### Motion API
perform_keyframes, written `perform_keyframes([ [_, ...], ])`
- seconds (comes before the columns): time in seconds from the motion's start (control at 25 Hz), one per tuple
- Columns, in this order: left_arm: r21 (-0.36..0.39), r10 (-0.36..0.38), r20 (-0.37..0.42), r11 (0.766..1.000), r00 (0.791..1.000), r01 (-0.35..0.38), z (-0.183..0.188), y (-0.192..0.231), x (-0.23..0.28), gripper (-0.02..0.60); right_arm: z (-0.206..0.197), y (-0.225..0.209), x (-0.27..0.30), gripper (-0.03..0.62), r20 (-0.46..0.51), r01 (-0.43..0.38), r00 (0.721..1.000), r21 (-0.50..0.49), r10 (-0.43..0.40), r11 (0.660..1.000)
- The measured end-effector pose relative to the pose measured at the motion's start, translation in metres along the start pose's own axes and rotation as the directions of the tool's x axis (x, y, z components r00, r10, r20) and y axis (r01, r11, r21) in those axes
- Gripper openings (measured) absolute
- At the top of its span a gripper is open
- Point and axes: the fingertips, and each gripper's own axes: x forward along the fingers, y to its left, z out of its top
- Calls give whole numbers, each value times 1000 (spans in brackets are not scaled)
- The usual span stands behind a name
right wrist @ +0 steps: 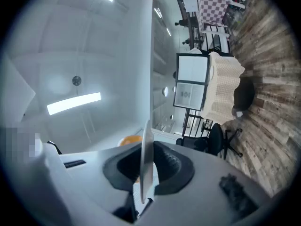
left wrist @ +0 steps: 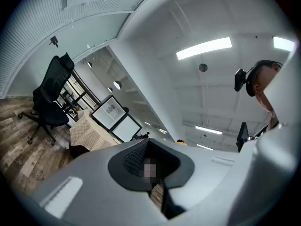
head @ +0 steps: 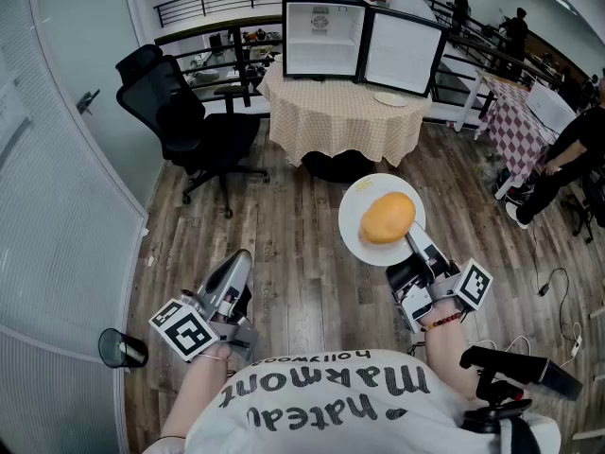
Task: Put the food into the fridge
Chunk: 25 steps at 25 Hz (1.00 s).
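My right gripper is shut on the near rim of a white plate, held out level over the wooden floor. A round orange-yellow bun lies on the plate. In the right gripper view the plate stands edge-on between the pads, with the bun behind it. My left gripper hangs low at the left, its jaws together and holding nothing. Ahead, a small white fridge stands on a table with its door swung open.
The table wears a checked cloth and carries a small plate. A black office chair stands left of it. A curved glass wall runs down the left, with a black cup at its foot. People and another checked table are at the right.
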Motion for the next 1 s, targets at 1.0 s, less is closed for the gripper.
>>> perform_keyframes([
  [1.0, 217, -116, 13, 970, 993, 110, 32, 26, -13, -2, -62, -19, 21, 40, 46, 31, 998, 53, -33, 998],
])
